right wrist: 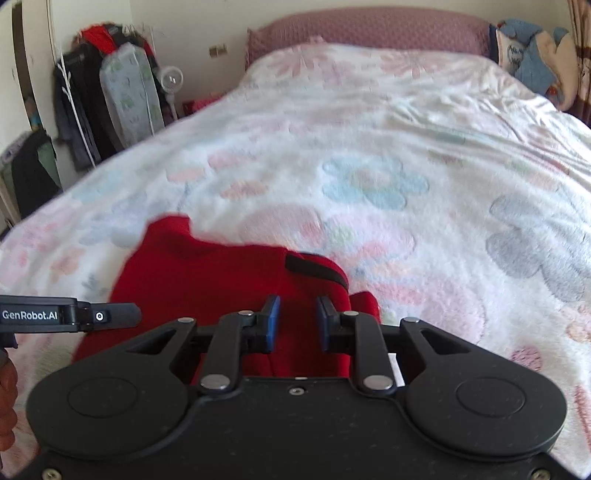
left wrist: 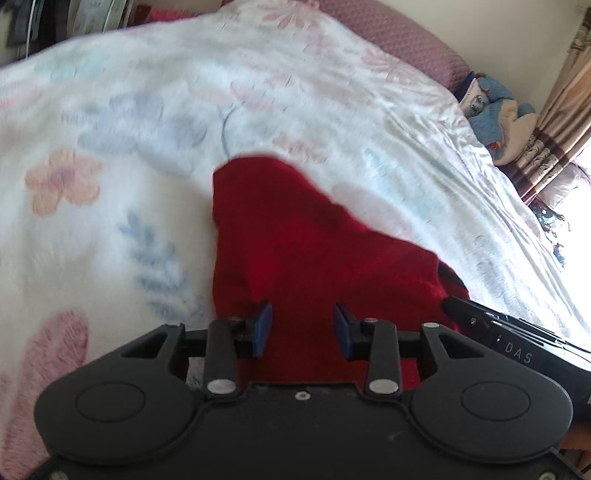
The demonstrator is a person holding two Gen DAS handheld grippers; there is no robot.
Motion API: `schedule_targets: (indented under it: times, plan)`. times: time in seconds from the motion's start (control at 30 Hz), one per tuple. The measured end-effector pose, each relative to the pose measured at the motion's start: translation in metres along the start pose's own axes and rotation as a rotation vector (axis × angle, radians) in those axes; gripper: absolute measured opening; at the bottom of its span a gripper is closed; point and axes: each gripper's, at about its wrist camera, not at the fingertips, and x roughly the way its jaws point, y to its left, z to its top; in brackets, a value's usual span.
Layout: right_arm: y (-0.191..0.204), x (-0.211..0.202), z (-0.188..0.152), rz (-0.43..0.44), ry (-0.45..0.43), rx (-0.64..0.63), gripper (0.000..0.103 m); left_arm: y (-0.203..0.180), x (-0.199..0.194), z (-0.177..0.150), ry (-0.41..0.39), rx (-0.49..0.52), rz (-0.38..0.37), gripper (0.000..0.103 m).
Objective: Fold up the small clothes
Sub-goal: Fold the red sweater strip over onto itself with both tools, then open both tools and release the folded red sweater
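A small red fleece garment [left wrist: 306, 236] lies bunched on the flowered bed cover [left wrist: 110, 229] and runs back under both grippers. My left gripper [left wrist: 303, 328] has its blue pads partly apart, with a thick fold of the red cloth filling the gap. In the right wrist view the same red garment [right wrist: 207, 280] shows a black trim strip [right wrist: 314, 271]. My right gripper [right wrist: 295, 321] is pinched on a fold near that trim. The two grippers hold opposite sides of the garment, close together. The cloth under the gripper bodies is hidden.
The bed cover [right wrist: 406, 184] stretches far ahead to a mauve headboard [right wrist: 369, 29]. A blue plush toy [right wrist: 532, 55] sits at the head corner beside curtains [left wrist: 554, 122]. Hanging clothes and a small fan [right wrist: 110, 92] stand along the bed's left side. A hand [right wrist: 7, 387] shows at the left edge.
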Motion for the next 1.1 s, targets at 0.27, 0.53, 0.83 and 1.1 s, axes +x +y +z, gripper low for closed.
schedule_targets:
  times: [0.27, 0.53, 0.83, 1.1]
  plan:
    - [0.003, -0.025, 0.001, -0.008, -0.013, -0.013, 0.020, -0.010, -0.028, -0.005, -0.032, 0.011, -0.010, 0.037]
    - [-0.001, -0.102, -0.027, 0.044, -0.049, 0.033, 0.020, -0.036, -0.105, -0.066, -0.038, 0.077, -0.063, 0.040]
    - [-0.001, -0.137, -0.092, -0.034, 0.019, -0.041, 0.020, -0.028, -0.121, -0.138, 0.036, 0.016, -0.042, 0.042]
    - [-0.004, -0.124, -0.109, -0.066, 0.042, -0.018, 0.020, -0.034, -0.108, -0.150, 0.038, 0.051, -0.011, 0.042]
